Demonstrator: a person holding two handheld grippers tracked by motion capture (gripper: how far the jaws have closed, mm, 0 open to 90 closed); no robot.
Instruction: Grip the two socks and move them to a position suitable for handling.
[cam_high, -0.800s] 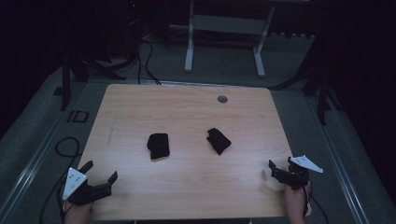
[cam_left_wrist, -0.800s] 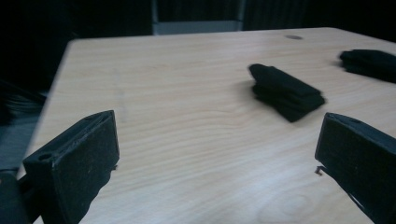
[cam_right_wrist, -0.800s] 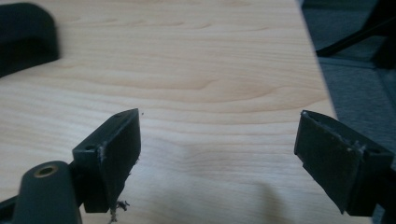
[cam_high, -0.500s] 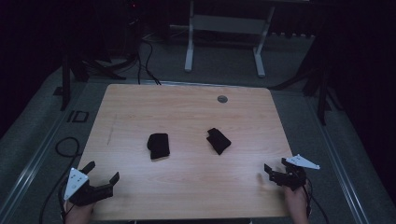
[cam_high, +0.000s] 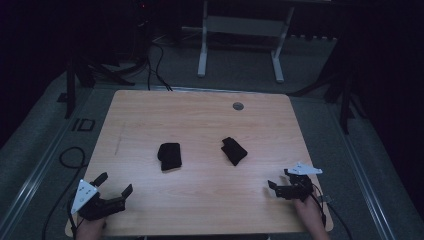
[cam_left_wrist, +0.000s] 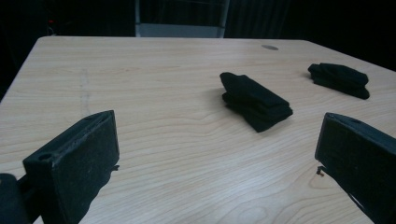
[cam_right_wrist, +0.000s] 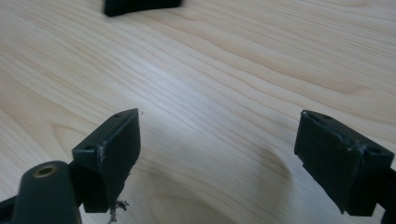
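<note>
Two folded black cloth bundles lie mid-table: one to the left (cam_high: 170, 156) and one to the right (cam_high: 234, 150). My left gripper (cam_high: 115, 184) rests low at the table's near left corner, open with nothing between its jaws. In the left gripper view the gripper (cam_left_wrist: 215, 154) faces both bundles, the nearer one (cam_left_wrist: 254, 100) and the farther one (cam_left_wrist: 338, 79), well ahead of it. My right gripper (cam_high: 280, 181) sits near the front right edge, open and empty. In the right gripper view the gripper (cam_right_wrist: 219, 149) hovers over bare wood, with a bundle's edge (cam_right_wrist: 140, 5) at the top.
The wooden table (cam_high: 200, 120) has a round grey grommet (cam_high: 238, 105) near its far edge. Behind it stands a white desk frame (cam_high: 240, 45). Cables (cam_high: 70, 155) lie on the grey floor at the left. The surroundings are dark.
My right gripper has shifted a little to the left along the front edge and tipped lower. The left gripper and both bundles stay where they were.
</note>
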